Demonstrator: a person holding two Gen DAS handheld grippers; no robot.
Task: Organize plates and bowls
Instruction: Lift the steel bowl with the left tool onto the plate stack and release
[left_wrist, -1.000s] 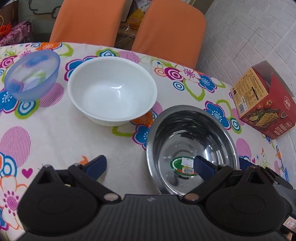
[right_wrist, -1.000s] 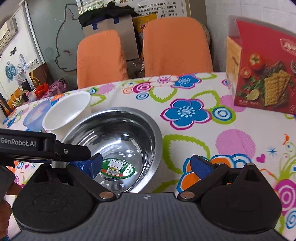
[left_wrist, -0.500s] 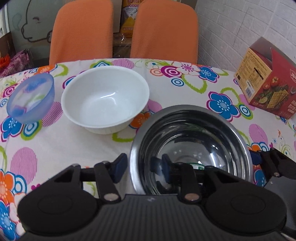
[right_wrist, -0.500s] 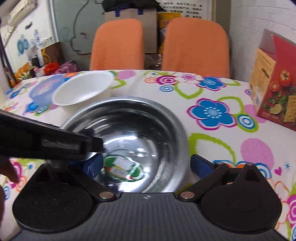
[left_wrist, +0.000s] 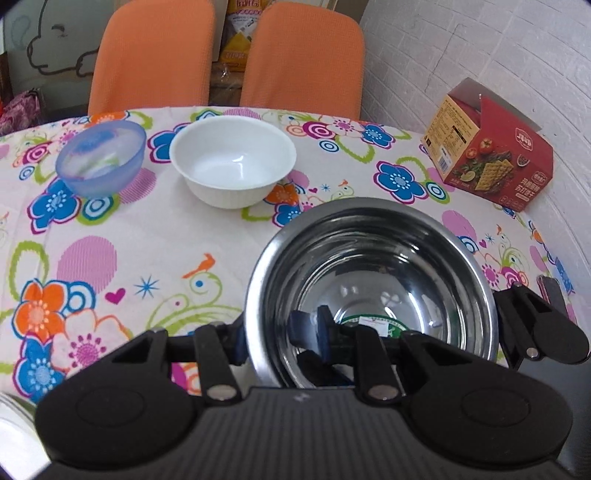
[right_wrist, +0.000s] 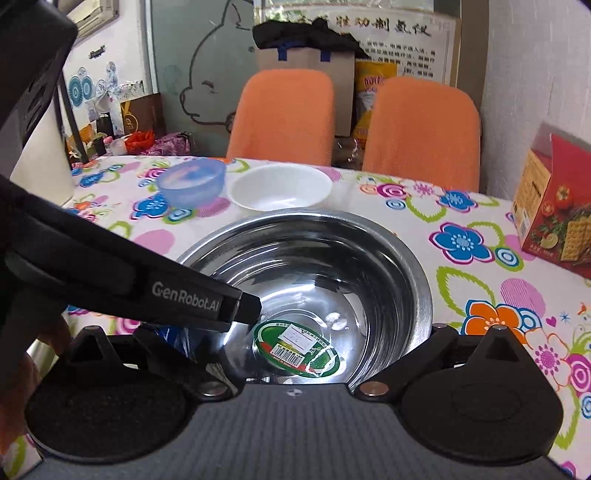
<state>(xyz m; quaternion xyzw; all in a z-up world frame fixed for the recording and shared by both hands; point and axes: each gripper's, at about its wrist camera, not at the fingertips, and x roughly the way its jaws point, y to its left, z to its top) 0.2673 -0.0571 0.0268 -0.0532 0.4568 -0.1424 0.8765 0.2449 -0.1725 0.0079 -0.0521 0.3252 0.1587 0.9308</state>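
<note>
Your floral tablecloth (left_wrist: 166, 236) carries a blue bowl (left_wrist: 101, 162) and a white bowl (left_wrist: 232, 160), two orange chairs (left_wrist: 299, 55) behind. Your left gripper (left_wrist: 275, 332) is clamped on the steel bowl (left_wrist: 373, 280) at its near-left rim. Your right gripper (right_wrist: 314, 347) straddles its right rim, jaws wide, contact unclear.

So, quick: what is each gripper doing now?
Left gripper: closed on the steel bowl rim.
Right gripper: open, fingers astride the bowl.

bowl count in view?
3. Steel bowl nearest, held by the left gripper; white bowl beyond it; blue bowl left of the white one. Others may sit out of frame.
</note>
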